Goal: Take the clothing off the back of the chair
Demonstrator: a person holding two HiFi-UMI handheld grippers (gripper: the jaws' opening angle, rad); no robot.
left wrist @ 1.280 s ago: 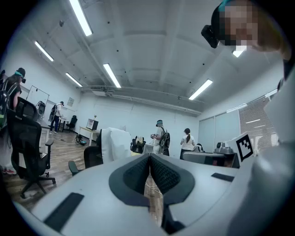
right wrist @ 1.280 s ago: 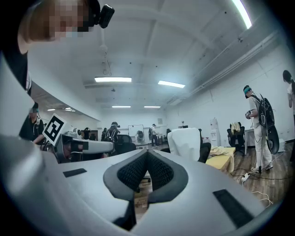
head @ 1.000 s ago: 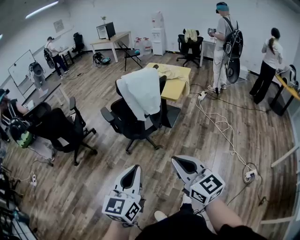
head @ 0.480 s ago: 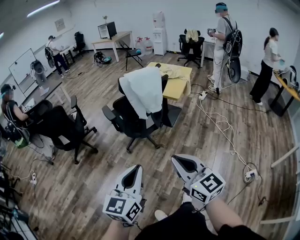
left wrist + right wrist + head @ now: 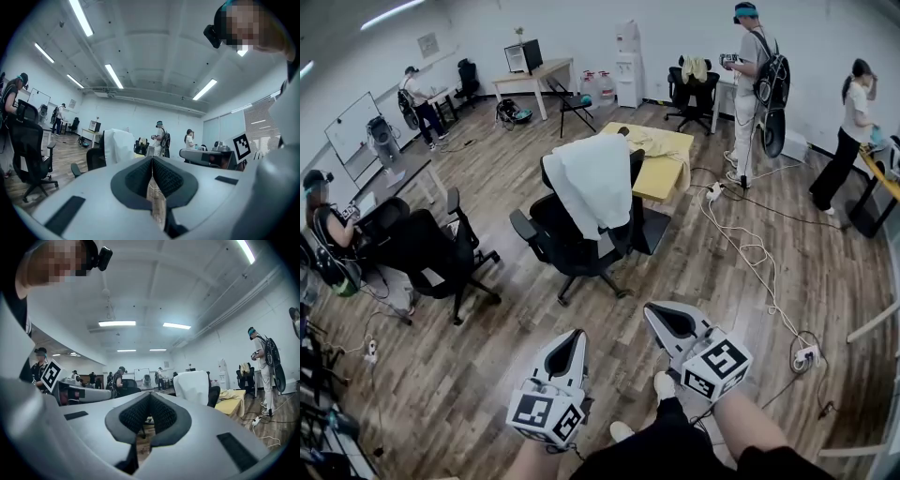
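White clothing (image 5: 591, 183) draped over backrest of blk office chair (image 5: 562, 246), mid-room, just beside yellow table (image 5: 661, 173); well apart from both grippers. L gripper (image 5: 576, 336) & R gripper (image 5: 651, 313) side by side above person's legs, each w/ jaws pressed together, nothing btwn them

A white garment (image 5: 592, 183) is draped over the backrest of a black wheeled office chair (image 5: 562, 248). The top edge is covered and the cloth hangs well down the back. The chair is set upright on the wooden floor at about twelve o'clock, with its seat turned toward eight o'clock.
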